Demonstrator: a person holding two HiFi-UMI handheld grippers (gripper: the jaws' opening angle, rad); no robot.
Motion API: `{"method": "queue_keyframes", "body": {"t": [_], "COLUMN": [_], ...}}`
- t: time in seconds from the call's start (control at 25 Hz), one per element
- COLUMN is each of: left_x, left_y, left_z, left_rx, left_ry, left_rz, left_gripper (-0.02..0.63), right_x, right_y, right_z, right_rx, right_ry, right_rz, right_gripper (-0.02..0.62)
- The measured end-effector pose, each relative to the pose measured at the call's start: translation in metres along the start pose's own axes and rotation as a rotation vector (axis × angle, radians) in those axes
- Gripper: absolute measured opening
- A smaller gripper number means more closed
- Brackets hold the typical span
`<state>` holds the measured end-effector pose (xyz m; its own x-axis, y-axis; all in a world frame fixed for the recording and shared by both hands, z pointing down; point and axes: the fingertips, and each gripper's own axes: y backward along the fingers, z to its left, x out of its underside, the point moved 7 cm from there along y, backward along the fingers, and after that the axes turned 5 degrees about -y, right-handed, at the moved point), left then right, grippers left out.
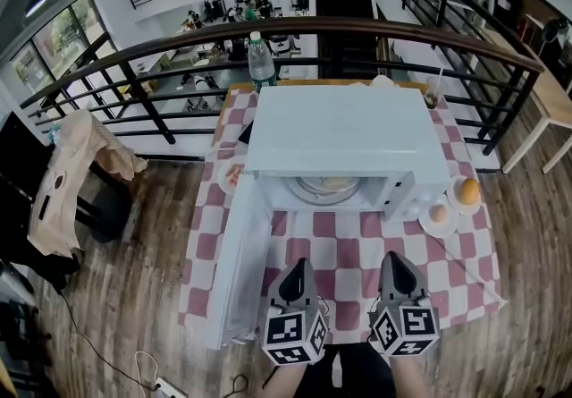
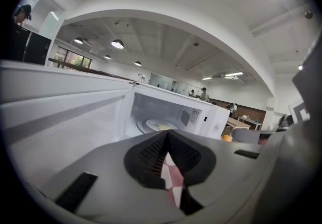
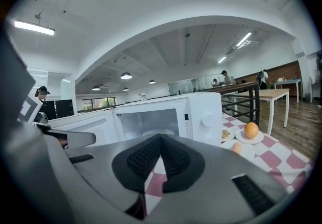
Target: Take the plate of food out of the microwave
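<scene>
Plate of food inside the open microwave, ahead of both tools and apart. Left gripper and right gripper pressed together, empty.

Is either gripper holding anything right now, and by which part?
Nothing is held. The left gripper and right gripper are both shut on nothing; the plate of food sits inside the open microwave.

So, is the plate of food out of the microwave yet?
No, the plate sits inside the microwave, whose door hangs open toward the camera.
</scene>
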<state>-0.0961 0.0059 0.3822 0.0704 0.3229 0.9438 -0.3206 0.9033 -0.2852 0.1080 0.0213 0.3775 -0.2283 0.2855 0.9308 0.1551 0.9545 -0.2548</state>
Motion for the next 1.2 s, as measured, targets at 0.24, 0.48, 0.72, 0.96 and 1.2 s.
{"method": "queue_keyframes", "body": {"t": [0.24, 0.48, 0.72, 0.96, 1.2], "left_x": [-0.002, -0.008, -0.008, 0.007, 0.013], "left_y": [-0.022, -0.045, -0.07, -0.096, -0.114], "left_z": [-0.003, -0.005, -0.014, -0.018, -0.019], "left_rx": [-0.042, -0.081, -0.09, -0.108, -0.101], "left_ry": [0.013, 0.064, 0.141, 0.193, 0.266], "left_rz": [0.012, 0.013, 0.015, 0.063, 0.073], "left_gripper": [0.008, 0.008, 0.008, 0.008, 0.008], "right_x": [-0.005, -0.012, -0.015, -0.008, -0.005], "right_y": [-0.026, -0.054, -0.074, -0.093, -0.103], "right_z": [-0.009, -0.02, -0.029, -0.031, -0.03], "right_rx": [-0.051, -0.1, -0.152, -0.208, -0.247], "right_ry": [0.01, 0.007, 0.018, 0.013, -0.002], "right_rz": [0.028, 0.055, 0.081, 0.116, 0.124], "right_gripper": [-0.009, -0.009, -0.009, -0.009, -0.009]}}
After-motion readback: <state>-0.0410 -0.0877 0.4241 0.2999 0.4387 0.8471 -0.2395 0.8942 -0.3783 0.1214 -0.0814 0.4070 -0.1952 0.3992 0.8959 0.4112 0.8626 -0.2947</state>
